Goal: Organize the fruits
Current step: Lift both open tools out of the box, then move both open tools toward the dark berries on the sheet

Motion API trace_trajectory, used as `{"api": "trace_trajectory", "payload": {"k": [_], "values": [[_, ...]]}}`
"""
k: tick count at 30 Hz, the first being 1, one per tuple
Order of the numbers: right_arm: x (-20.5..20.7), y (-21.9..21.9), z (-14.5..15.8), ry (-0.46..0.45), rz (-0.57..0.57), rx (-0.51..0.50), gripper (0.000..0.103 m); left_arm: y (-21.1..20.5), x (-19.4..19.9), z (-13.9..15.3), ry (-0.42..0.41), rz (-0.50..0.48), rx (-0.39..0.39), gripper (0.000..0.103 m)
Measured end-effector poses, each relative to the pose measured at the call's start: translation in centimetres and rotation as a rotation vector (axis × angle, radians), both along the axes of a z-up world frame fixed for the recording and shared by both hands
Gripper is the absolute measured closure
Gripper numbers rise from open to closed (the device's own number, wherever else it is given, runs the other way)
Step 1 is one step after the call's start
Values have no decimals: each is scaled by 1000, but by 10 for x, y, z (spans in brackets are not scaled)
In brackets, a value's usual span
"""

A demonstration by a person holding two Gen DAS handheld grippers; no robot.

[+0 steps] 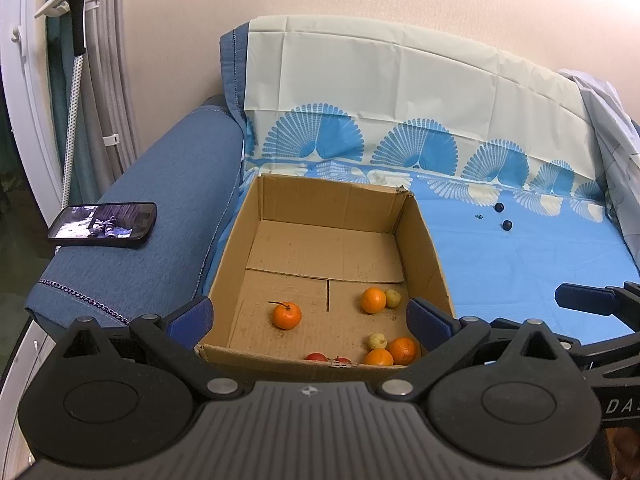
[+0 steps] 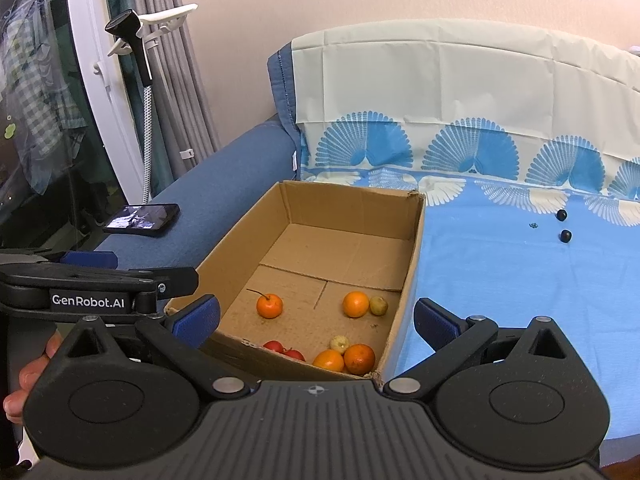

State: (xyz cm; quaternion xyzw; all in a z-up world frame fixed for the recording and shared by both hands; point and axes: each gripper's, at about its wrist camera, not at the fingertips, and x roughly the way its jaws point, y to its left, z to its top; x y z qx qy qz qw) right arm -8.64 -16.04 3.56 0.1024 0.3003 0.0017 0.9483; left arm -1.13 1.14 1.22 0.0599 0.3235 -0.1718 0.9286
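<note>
An open cardboard box [image 1: 424,248] [image 2: 412,256] sits on the blue sheet. Inside lie several oranges [image 1: 286,315] [image 2: 269,306], two small yellowish fruits [image 1: 393,298] [image 2: 378,305] and red fruits [image 1: 316,357] [image 2: 274,346] by the near wall. Two dark plums [image 1: 507,225] [image 2: 565,236] lie on the sheet at the far right. My left gripper [image 1: 310,316] is open and empty, held above the box's near edge. My right gripper [image 2: 316,318] is open and empty, above the box's near right corner. The left gripper also shows in the right wrist view [image 2: 90,260].
A phone [image 1: 103,225] [image 2: 142,220] lies on the blue sofa armrest left of the box. A patterned cover [image 1: 400,92] drapes the sofa back. A small dark scrap [image 1: 478,216] lies near the plums. Curtains and a hanging tool stand at far left.
</note>
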Motion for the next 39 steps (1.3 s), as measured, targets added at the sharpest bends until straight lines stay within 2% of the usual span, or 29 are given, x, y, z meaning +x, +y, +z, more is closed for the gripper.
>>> {"api": "trace_trajectory", "payload": {"k": [23, 32, 39], "values": [[2, -10, -7, -8, -11, 22, 1, -10, 6, -2, 2, -15, 11, 0], [5, -27, -13, 7, -33, 36, 1, -39, 19, 1, 12, -41, 24, 0], [12, -72, -23, 20, -111, 51, 1, -86, 41, -3, 39, -88, 47, 0]]}}
